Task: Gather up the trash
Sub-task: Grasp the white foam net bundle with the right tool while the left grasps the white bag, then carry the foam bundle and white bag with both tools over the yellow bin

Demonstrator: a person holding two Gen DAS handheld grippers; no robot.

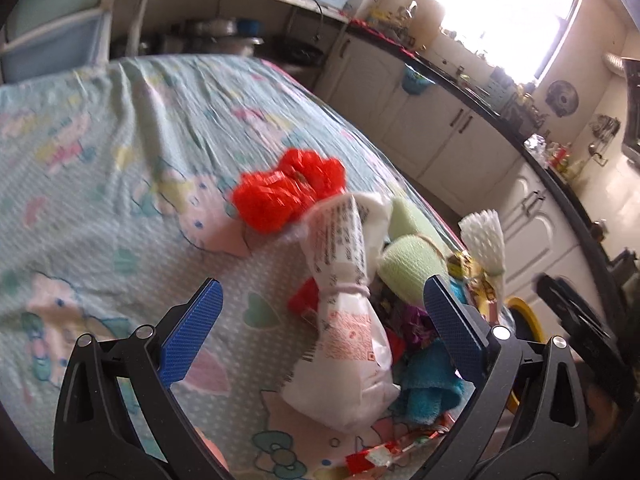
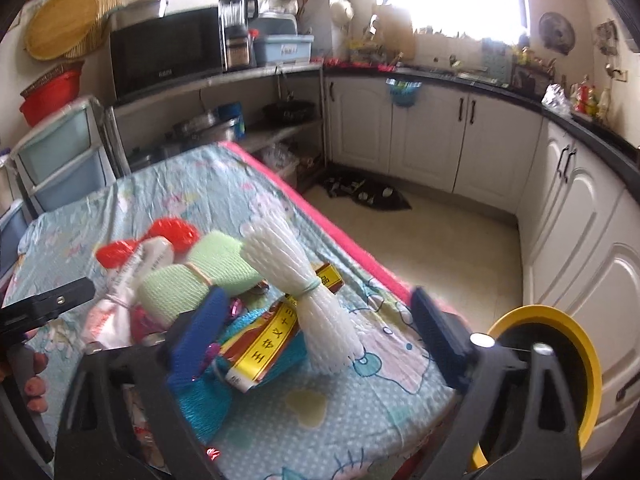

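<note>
Trash lies in a heap on a table with a pale blue cartoon cloth (image 1: pixel 100 168). A tied white printed plastic bag (image 1: pixel 348 320) lies between the open fingers of my left gripper (image 1: pixel 320 328). Beyond it lie a red net (image 1: pixel 288 188), green foam sleeves (image 1: pixel 408 264) and a teal net (image 1: pixel 428 388). My right gripper (image 2: pixel 316 336) is open above a white foam net bundle (image 2: pixel 316 300), a yellow-and-red foil wrapper (image 2: pixel 264 344) and the teal net (image 2: pixel 208 404). The green sleeves (image 2: pixel 200 276) and the red net (image 2: pixel 168 232) lie further left.
A bin with a yellow rim (image 2: pixel 560 368) stands on the floor right of the table; it also shows in the left wrist view (image 1: pixel 528 316). White kitchen cabinets (image 2: pixel 500 140) line the far and right walls. A dark cloth (image 2: pixel 368 194) lies on the floor.
</note>
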